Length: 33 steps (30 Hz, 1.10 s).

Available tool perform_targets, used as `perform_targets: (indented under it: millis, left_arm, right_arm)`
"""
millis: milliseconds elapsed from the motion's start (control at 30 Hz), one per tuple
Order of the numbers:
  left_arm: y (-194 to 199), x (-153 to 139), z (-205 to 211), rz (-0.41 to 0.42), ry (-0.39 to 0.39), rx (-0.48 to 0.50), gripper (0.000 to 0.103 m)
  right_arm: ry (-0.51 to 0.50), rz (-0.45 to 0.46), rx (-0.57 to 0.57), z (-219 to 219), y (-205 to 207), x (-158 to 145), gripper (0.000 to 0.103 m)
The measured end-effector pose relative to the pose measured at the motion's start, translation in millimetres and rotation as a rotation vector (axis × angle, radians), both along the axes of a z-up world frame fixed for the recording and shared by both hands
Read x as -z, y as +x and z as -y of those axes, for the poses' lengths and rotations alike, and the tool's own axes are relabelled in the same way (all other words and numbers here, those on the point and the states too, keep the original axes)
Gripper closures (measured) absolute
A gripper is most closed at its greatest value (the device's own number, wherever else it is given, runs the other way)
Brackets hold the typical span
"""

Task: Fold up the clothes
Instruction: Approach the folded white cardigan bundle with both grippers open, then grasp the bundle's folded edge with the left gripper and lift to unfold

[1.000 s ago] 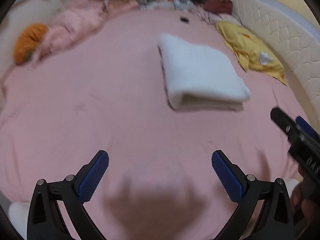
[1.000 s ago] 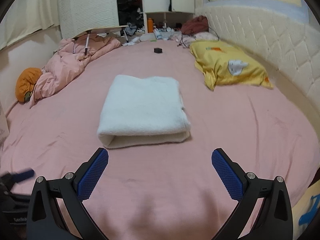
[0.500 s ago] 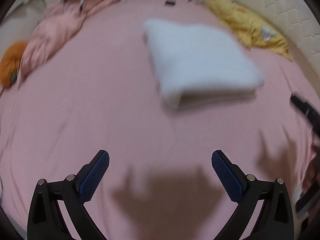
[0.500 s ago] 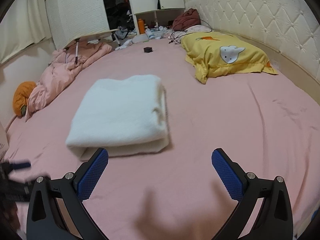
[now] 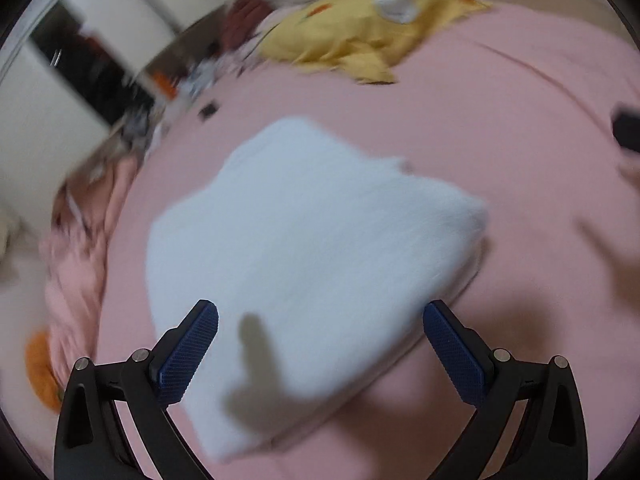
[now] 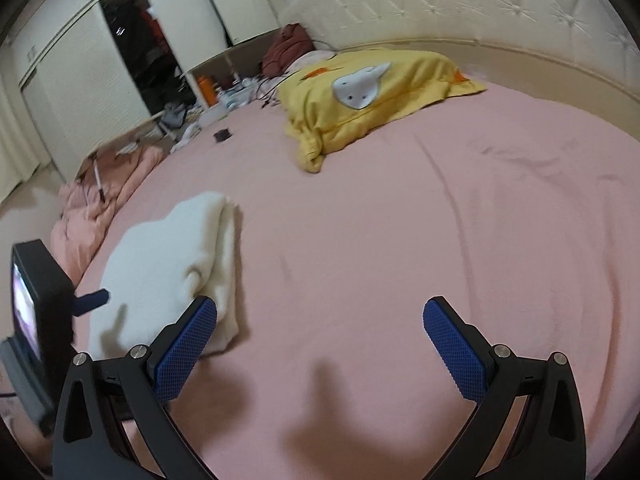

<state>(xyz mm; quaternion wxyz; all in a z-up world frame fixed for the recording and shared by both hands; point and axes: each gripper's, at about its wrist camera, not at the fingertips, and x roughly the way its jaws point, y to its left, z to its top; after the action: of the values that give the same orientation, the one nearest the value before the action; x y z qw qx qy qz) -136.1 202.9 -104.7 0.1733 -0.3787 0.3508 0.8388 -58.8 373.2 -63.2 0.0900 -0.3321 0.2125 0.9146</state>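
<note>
Fingers spread wide on both: left gripper (image 5: pixel 320 354) tilted above folded white garment (image 5: pixel 304 248); right gripper (image 6: pixel 320 350) over pink bedsheet (image 6: pixel 400 240).

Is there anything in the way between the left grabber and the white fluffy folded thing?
Nothing visible. The left gripper is open, right over the near edge of the white folded cloth on the pink bed sheet. Only the gripper's shadow falls on the cloth.

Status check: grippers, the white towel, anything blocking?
Left gripper open above the towel, holding nothing. Right gripper open, empty, over bare sheet. Towel folded, flat. Nothing in the way.
</note>
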Motion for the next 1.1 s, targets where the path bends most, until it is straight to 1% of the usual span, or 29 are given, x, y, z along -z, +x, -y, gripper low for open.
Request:
perform_targets:
  millis: [167,200,333,433,500,667,867,933,1100]
  left_arm:
    - [-22,15,-20,0.032,-0.065,0.037,0.000]
    - [-26,15,-22,0.034,-0.065,0.033,0.000]
    - [-41,6,-19,0.054,-0.025,-0.010,0.000]
    - [-49,4,-24,0.058,-0.026,-0.019,0.000]
    - [-48,3,-24,0.058,-0.021,-0.028,0.000]
    - [-45,0,-18,0.075,0.018,-0.065,0.000]
    - [-42,-3,-17,0.076,0.028,-0.077,0.000]
    - [-41,-4,-15,0.086,0.045,-0.088,0.000]
    - [-39,-11,-7,0.077,0.095,-0.117,0.000]
  right_arm:
    - [-0.015,-0.018,0.006,-5,2,-3,0.000]
    - [-0.016,-0.021,0.006,-5,1,-4,0.000]
    - [-0.027,-0.022,0.015,-9,1,-4,0.000]
    - [-0.040,-0.022,0.019,-11,1,-3,0.000]
    - [-0.033,-0.023,0.016,-10,1,-4,0.000]
    - [-0.024,-0.017,0.010,-8,0,-3,0.000]
    - [-0.026,-0.011,0.008,-5,1,-1,0.000]
    - [-0.021,-0.013,0.006,-4,1,-2,0.000]
    - [-0.023,-0.006,0.003,-6,-1,-1,0.000]
